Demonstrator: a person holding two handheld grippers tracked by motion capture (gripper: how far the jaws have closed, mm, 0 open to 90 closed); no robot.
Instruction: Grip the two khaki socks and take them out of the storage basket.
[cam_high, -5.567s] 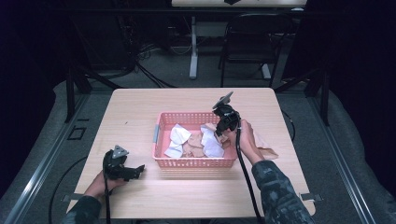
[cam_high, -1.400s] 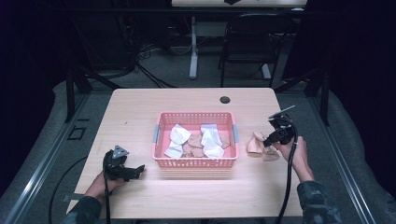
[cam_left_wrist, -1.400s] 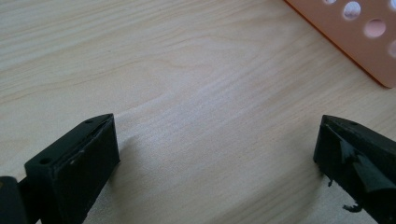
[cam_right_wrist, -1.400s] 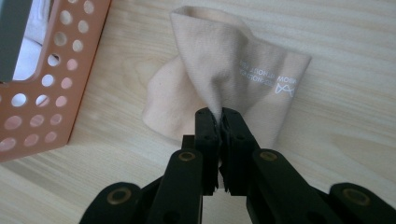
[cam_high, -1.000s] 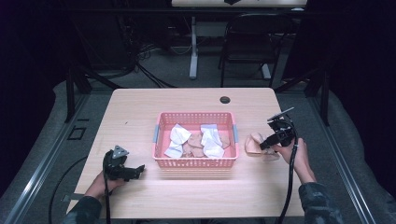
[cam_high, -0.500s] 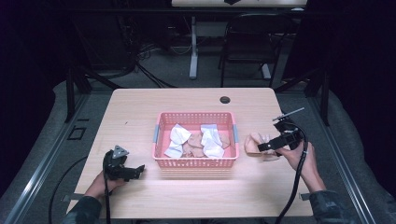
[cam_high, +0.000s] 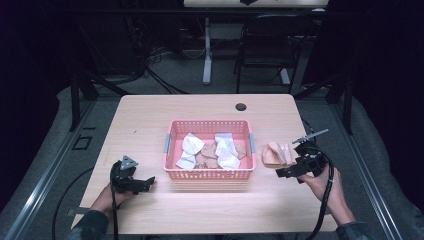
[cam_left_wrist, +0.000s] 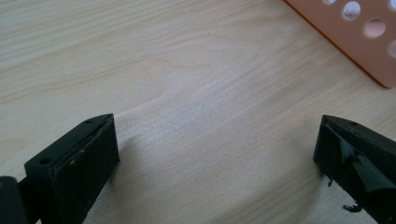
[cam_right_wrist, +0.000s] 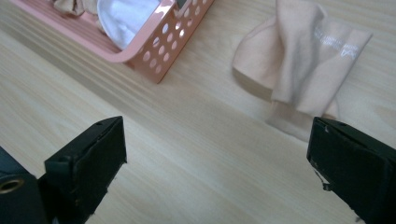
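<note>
Right tool (cam_high: 283, 173) back, freshly opened, off cloth (cam_high: 275, 154).

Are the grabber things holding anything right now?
No, nothing is held. The right gripper has just been opening, and the beige cloth lies loose on the table past its fingers. The left gripper is open over bare wood.

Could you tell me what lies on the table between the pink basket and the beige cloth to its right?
Nothing: in the right gripper view a bare strip of table separates the pink basket from the beige cloth.
</note>
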